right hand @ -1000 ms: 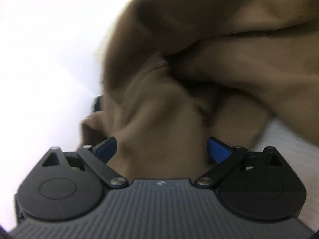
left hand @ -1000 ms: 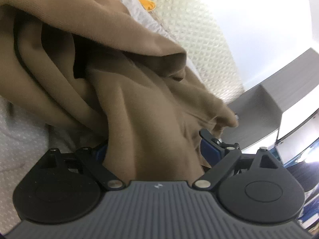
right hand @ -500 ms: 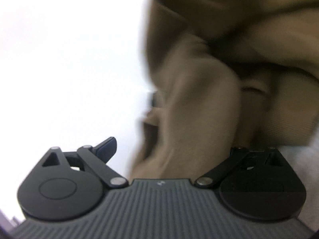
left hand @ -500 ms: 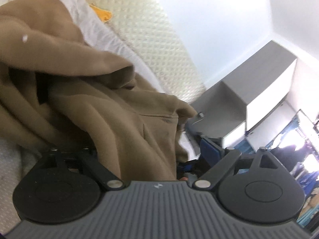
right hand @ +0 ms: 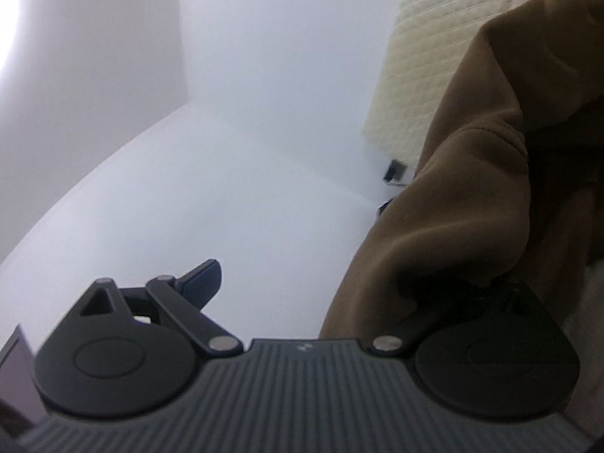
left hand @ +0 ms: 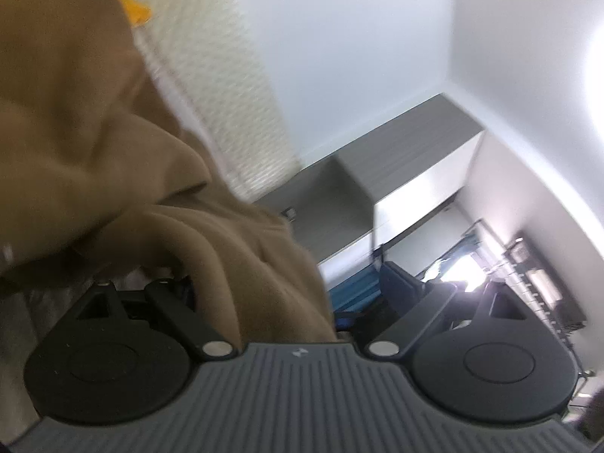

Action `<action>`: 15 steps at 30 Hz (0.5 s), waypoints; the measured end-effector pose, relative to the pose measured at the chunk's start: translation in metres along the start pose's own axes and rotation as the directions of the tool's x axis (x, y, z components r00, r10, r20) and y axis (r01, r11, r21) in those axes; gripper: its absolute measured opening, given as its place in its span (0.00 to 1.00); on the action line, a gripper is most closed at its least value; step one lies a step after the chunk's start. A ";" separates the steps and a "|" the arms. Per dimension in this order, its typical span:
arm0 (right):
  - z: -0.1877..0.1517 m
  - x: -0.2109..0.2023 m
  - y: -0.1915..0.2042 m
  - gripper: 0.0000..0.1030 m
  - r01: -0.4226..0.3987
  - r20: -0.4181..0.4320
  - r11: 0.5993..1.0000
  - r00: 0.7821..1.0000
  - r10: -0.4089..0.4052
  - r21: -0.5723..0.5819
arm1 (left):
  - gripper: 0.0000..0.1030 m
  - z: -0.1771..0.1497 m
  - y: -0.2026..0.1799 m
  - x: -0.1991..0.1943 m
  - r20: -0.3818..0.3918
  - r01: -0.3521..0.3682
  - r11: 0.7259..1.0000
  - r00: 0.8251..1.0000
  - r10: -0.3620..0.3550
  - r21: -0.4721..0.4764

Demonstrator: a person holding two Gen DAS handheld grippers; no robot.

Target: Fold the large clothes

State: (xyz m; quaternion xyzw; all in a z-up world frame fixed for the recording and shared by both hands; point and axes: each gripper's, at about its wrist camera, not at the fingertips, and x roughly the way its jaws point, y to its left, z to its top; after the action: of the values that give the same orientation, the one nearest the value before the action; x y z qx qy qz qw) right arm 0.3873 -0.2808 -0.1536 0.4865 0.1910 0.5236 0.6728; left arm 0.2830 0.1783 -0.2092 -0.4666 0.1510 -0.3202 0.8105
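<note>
A large brown fleece garment (left hand: 113, 158) hangs bunched over the left side of the left wrist view and drapes across my left gripper (left hand: 298, 287). It covers the left finger, and the jaws stand wide apart. In the right wrist view the same garment (right hand: 490, 188) fills the right side and drapes over my right gripper (right hand: 351, 283), hiding its right finger. The blue left fingertip (right hand: 200, 275) shows bare, far from the other side. Both views tilt up toward the walls.
A cream quilted headboard (left hand: 234, 113) stands behind the garment, also in the right wrist view (right hand: 422, 75). A grey and white cabinet (left hand: 396, 173) stands at the right, with blue furniture (left hand: 377, 279) beyond. A small orange item (left hand: 136, 11) lies near the headboard. White walls fill the rest.
Both grippers have lifted and tilted upward. The garment has slid from the middle of each view toward the side, and the bed surface has dropped out of sight.
</note>
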 end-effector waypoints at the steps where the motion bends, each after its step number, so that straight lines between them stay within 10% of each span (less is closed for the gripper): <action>1: -0.002 -0.005 0.002 0.98 0.027 0.012 1.000 1.000 -0.027 0.011 | 0.90 0.000 0.003 0.003 -0.017 -0.025 0.999 1.000 0.024 -0.022; 5: -0.011 -0.012 0.002 0.90 0.166 0.028 0.986 0.986 -0.166 0.003 | 0.90 -0.010 0.032 0.014 -0.053 -0.124 0.977 0.992 0.116 -0.176; 10: -0.013 -0.012 -0.020 0.82 0.372 0.038 0.923 0.925 -0.377 0.098 | 0.90 -0.024 0.089 0.017 -0.077 -0.260 0.856 0.964 0.253 -0.446; 15: -0.009 -0.023 -0.033 0.76 0.456 0.037 0.875 0.883 -0.467 0.162 | 0.86 -0.023 0.123 0.016 -0.100 -0.365 0.790 0.926 0.365 -0.493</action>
State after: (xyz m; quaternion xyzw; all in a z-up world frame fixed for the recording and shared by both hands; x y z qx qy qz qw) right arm 0.3891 -0.2964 -0.1915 0.4948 0.3144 0.3136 0.7470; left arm 0.3291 0.1964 -0.3254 -0.6235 0.3161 -0.1073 0.7070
